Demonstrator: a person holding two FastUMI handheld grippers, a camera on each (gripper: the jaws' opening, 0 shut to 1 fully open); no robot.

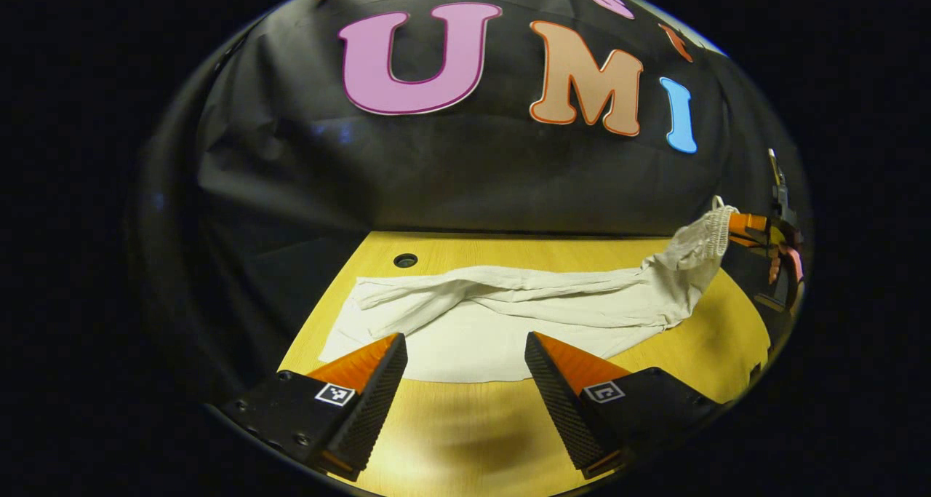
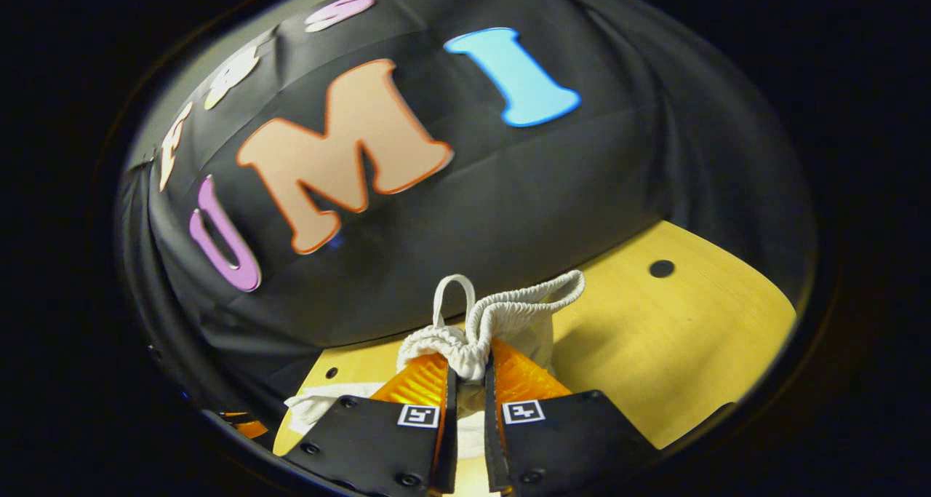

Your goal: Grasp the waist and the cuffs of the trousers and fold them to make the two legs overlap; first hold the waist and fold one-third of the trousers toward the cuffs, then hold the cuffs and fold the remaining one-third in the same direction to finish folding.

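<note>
My right gripper [image 2: 469, 370] pinches the bunched waist [image 2: 480, 329] of the trousers [image 1: 509, 315], both fingers pressed on it, lifted above the table [image 1: 465, 431]. The legs lie spread across the table, far leg rumpled. My left gripper [image 1: 465, 359] hangs spread apart near the cloth's near edge, holding nothing.

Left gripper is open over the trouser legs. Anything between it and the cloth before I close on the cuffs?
Nothing visible. The left gripper hangs open above the trousers on the table. The right gripper is shut on the waistband.
</note>
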